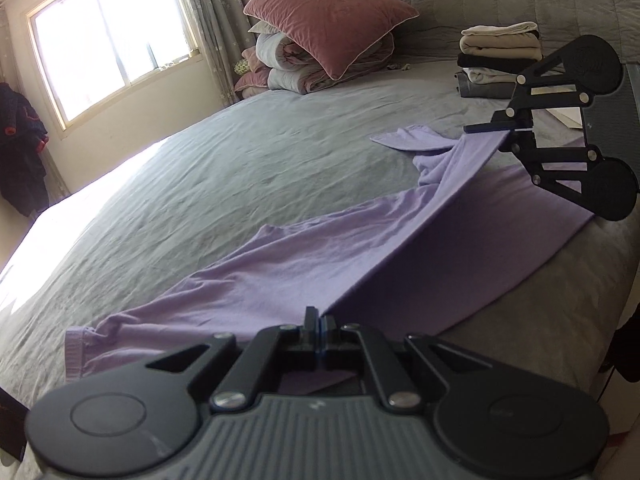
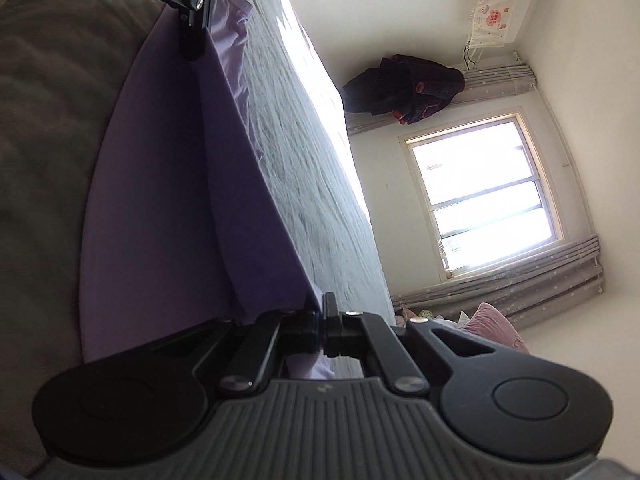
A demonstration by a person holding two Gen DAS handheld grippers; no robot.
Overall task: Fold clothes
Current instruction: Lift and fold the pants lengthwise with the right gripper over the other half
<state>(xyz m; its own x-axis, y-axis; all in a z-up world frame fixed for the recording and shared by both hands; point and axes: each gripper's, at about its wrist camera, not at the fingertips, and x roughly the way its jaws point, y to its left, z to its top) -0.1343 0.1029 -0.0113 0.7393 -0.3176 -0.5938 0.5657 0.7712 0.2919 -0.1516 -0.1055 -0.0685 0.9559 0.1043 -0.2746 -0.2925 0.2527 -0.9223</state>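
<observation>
A lilac long-sleeved garment (image 1: 280, 264) lies on the grey bed sheet (image 1: 240, 152). Its near edge is lifted and stretched taut between both grippers. My left gripper (image 1: 320, 316) is shut on one end of that edge, at the bottom of the left wrist view. My right gripper (image 1: 486, 127) is shut on the other end, at the right. In the right wrist view the right gripper (image 2: 322, 308) pinches the lilac garment (image 2: 160, 200), and the left gripper (image 2: 195, 50) holds it at the top. One sleeve (image 1: 412, 140) lies spread beyond the right gripper.
A stack of folded clothes (image 1: 500, 60) sits at the far right of the bed. A pink pillow (image 1: 328, 16) rests on rolled bedding by the headboard. A window (image 1: 112, 40) and dark hanging clothes (image 1: 20, 148) are to the left. The bed's near edge (image 1: 580, 300) drops off at right.
</observation>
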